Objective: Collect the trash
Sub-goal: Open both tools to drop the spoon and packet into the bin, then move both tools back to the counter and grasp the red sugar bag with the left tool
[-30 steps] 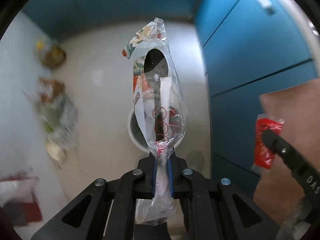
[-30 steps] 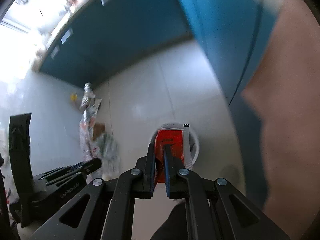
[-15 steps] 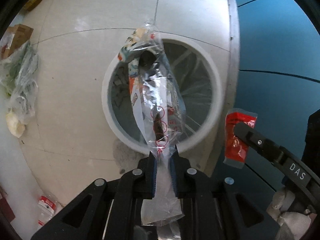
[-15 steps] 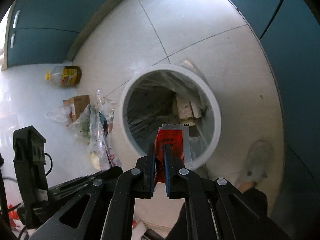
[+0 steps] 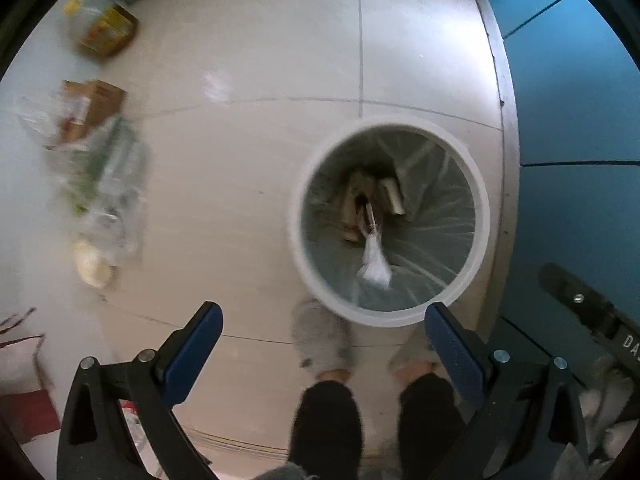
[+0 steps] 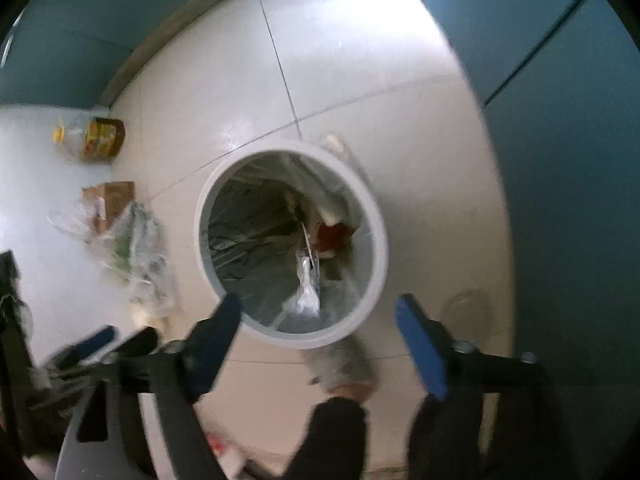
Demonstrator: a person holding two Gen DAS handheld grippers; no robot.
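Both grippers were spread wide and held nothing as I looked down through their cameras. My left gripper [image 5: 322, 344] hung above the near rim of the white round bin [image 5: 298, 216], and my right gripper [image 6: 320, 336] hung over the same near rim from a slightly different angle. Inside the bin, over its clear liner, a clear plastic wrapper [image 5: 374, 264] with a dark utensil in it lay or was dropping, blurred. A red packet [image 6: 334, 236] sat deeper inside the bin, toward its far wall. I judged those two pieces as collected.

More trash remained outside the bin. To the left of the bin, well apart from it on the pale tiled floor [image 5: 256, 60], lay a heap of crumpled plastic bags [image 5: 106, 184], a brown cardboard box [image 5: 94, 98] just beyond the heap, and a yellow-labelled bottle [image 5: 104, 28] farther still. I judged the task as partly done, with that pile left to gather.
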